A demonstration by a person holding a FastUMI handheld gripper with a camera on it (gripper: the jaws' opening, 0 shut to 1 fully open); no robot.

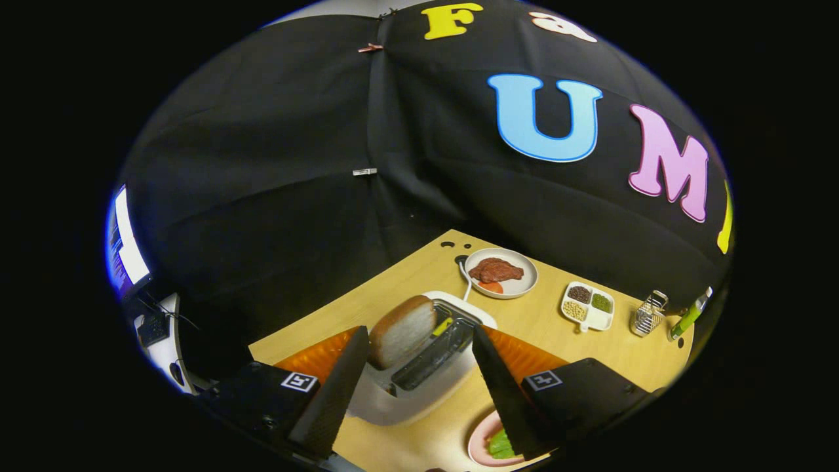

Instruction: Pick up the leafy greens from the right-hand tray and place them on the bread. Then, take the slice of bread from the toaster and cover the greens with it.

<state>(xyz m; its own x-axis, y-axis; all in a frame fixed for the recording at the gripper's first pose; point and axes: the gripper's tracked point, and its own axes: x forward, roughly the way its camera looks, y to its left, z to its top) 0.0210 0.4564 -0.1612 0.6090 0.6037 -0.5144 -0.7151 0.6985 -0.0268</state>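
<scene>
A slice of white bread (402,331) with a brown crust stands upright in the near slot of a white toaster (419,377), just ahead of my gripper (419,341). My fingers are spread wide on either side of the toaster, and nothing is held between them. The bread sits close to the left finger (331,393). Leafy greens (501,446) lie on a pink plate (482,442) on the wooden table, partly hidden under the right finger (508,393); whether bread lies beneath them I cannot tell.
Beyond the toaster sits a white plate (518,288) with brown meat and an orange slice. To its right are a divided white dish of beans (588,307), a small wire rack (649,314) and a green bottle (687,318). A screen glows off the table's left side.
</scene>
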